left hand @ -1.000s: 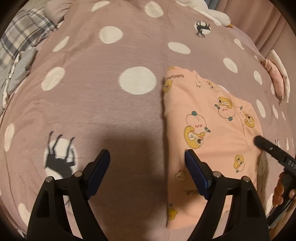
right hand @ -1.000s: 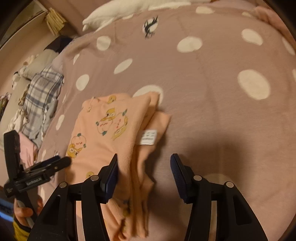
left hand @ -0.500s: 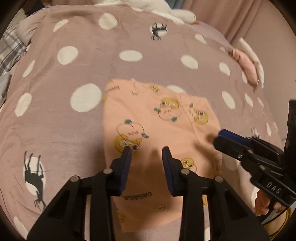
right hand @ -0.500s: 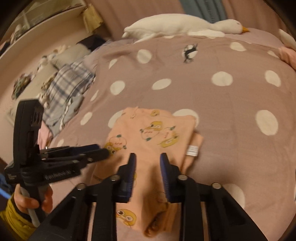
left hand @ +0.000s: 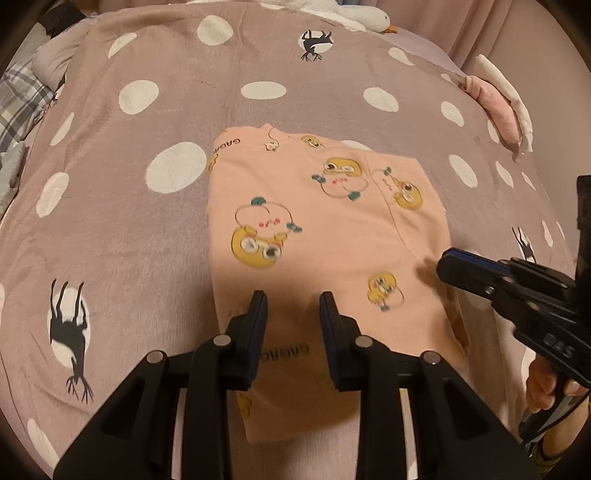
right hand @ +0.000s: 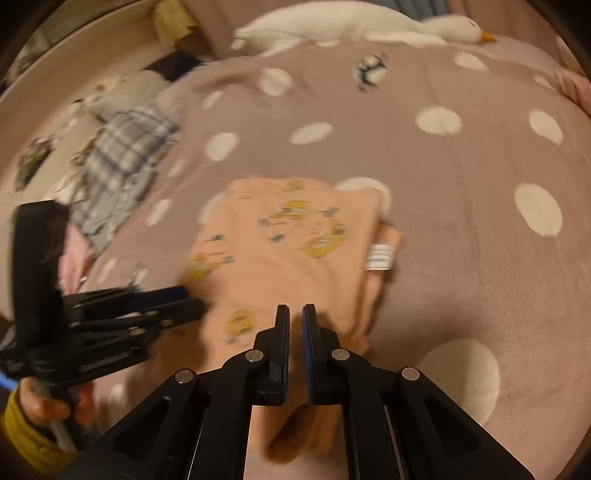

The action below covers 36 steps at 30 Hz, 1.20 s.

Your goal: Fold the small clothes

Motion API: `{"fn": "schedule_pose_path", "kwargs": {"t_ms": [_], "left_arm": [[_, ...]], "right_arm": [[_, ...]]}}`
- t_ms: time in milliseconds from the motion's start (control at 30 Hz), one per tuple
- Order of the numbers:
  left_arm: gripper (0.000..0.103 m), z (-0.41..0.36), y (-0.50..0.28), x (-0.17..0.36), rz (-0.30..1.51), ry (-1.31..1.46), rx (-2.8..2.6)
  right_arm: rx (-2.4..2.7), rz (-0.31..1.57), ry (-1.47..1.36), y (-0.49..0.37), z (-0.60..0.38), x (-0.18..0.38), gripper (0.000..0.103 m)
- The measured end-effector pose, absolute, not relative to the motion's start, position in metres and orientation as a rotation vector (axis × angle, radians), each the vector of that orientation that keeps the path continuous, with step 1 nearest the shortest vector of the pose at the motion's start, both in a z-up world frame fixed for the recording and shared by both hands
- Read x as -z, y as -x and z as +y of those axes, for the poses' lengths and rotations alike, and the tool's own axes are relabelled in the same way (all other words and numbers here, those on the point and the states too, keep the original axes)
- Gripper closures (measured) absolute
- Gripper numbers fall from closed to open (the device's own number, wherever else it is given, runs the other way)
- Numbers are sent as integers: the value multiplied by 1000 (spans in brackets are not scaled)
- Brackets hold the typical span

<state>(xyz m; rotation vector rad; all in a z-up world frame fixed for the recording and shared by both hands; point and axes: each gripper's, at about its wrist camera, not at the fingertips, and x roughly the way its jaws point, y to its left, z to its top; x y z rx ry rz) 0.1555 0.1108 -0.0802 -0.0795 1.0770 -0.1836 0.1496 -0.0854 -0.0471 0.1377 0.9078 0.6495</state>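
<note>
A folded peach garment [left hand: 321, 236] with yellow cartoon prints lies flat on the dotted mauve blanket [left hand: 147, 110]. It also shows in the right wrist view [right hand: 280, 243], with a white label [right hand: 378, 256] at its right edge. My left gripper [left hand: 293, 308] hovers over the garment's near part, its jaws a narrow gap apart and empty. My right gripper [right hand: 295, 321] is above the garment's near edge, its jaws almost together with nothing between them. The right gripper also shows in the left wrist view [left hand: 454, 266] at the garment's right edge.
A white plush goose [right hand: 343, 26] lies at the far edge of the bed. Plaid clothes [right hand: 118, 162] are piled at the left. A pink and white cloth [left hand: 498, 110] lies at the far right.
Both grippers have lifted back and narrowed their jaws. The right jaws have gone from wide open to nearly closed. The garment lies as before.
</note>
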Motion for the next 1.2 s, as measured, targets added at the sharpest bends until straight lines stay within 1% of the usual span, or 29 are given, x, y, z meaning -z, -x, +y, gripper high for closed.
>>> {"fn": "schedule_pose_path", "kwargs": {"t_ms": [100, 267, 367, 433, 467, 500, 533, 567, 600, 633, 667, 700, 733, 767, 800, 867, 933, 1200], "left_arm": [[74, 107, -144, 84, 1074, 70, 189], [74, 103, -132, 93, 1081, 50, 177], [73, 102, -125, 85, 1067, 46, 165], [68, 102, -118, 78, 1053, 40, 153], [60, 102, -114, 74, 1044, 39, 146], [49, 102, -110, 70, 1032, 38, 137], [43, 103, -105, 63, 1013, 34, 119], [32, 103, -100, 58, 1000, 32, 105], [26, 104, -97, 54, 990, 34, 102], [23, 105, -92, 48, 979, 39, 95], [18, 106, -89, 43, 972, 43, 88], [13, 106, -86, 39, 969, 47, 83], [11, 107, -83, 34, 964, 51, 77], [6, 108, -77, 28, 958, 55, 64], [1, 109, -73, 25, 956, 55, 56], [1, 109, -62, 15, 944, 52, 43], [1, 109, -53, 8, 936, 43, 26], [1, 112, -26, -6, 918, 23, -41]], "right_arm": [[-720, 897, -129, -135, -81, 48, 95], [-633, 1022, -38, -138, -67, 81, 95], [-608, 1014, -20, -133, -63, 80, 94], [-591, 996, 13, -127, -59, 72, 94], [-588, 986, 26, -123, -57, 68, 94], [-589, 976, 32, -118, -57, 63, 90], [-582, 960, 40, -111, -56, 56, 85], [-569, 950, 46, -110, -56, 53, 67], [-542, 934, 53, -104, -56, 47, 46], [-513, 914, 53, -101, -57, 42, 39], [-493, 897, 50, -98, -60, 41, 31], [-479, 885, 48, -96, -62, 37, 27], [-465, 878, 46, -93, -63, 33, 26], [-457, 875, 44, -90, -64, 30, 22], [-452, 873, 42, -85, -66, 27, 15], [-450, 863, 40, -77, -65, 21, 7], [-446, 839, 50, -68, -63, 12, 2], [-420, 754, 89, -40, -60, -12, 1]]}}
